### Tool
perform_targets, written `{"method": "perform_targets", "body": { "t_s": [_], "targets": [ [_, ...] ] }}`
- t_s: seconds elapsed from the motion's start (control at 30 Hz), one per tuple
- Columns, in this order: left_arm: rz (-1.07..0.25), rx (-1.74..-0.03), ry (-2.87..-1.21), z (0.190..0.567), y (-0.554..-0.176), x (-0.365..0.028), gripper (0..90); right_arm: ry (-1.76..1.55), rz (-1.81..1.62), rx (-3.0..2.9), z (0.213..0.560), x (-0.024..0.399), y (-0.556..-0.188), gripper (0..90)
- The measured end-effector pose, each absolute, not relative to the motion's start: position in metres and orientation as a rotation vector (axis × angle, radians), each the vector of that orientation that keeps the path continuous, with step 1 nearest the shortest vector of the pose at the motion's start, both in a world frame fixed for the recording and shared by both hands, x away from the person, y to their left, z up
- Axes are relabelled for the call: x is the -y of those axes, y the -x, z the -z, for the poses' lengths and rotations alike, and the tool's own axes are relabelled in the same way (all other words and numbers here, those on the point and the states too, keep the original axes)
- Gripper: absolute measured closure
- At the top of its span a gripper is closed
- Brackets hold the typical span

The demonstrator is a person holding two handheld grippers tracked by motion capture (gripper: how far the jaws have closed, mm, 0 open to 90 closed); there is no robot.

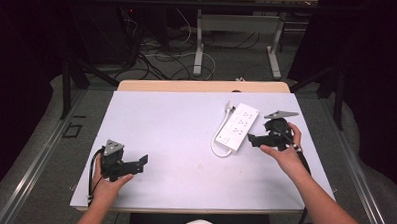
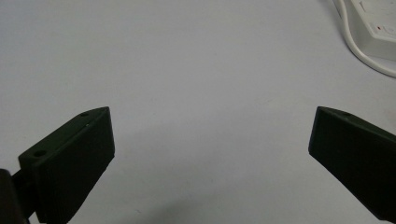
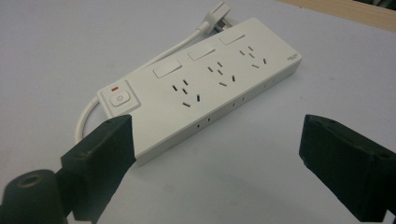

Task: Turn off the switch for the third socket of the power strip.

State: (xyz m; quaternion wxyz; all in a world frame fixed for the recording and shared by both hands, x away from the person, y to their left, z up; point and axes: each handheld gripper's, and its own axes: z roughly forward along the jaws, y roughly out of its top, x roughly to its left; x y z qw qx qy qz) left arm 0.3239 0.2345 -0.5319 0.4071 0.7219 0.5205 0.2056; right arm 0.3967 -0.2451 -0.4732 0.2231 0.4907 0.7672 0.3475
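Note:
A white power strip (image 1: 238,126) lies on the white tabletop (image 1: 171,126) at the right, with its cable (image 1: 218,147) looped at the near end and its plug (image 1: 230,107) at the far end. In the right gripper view the power strip (image 3: 210,88) shows three socket groups, a push button and a small red mark. My right gripper (image 1: 253,139) sits just right of the strip; its jaws stand wide apart (image 3: 215,135) with nothing between them. Held near the front left, my left gripper (image 1: 141,163) is open (image 2: 210,130) over bare table. A corner of the strip (image 2: 380,25) appears far off.
A strip of wooden table edge (image 1: 202,85) shows at the far side. Beyond it on the floor lie tangled cables (image 1: 158,55) and the legs of another table (image 1: 199,47). Dark curtains flank both sides.

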Motion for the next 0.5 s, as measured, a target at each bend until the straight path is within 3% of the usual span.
{"method": "perform_targets", "body": {
  "t_s": [0.1, 0.5],
  "targets": [
    [-0.518, -1.310, -1.818, 0.532, -0.324, -0.235, 0.5, -1.366, -0.970, -2.135, 0.466, 0.245, -0.403, 14.4],
    [-0.518, -1.307, -1.817, 0.532, -0.323, -0.234, 0.5, -1.327, -0.941, -2.174, 0.444, 0.240, -0.416, 14.8]
  ]
}}
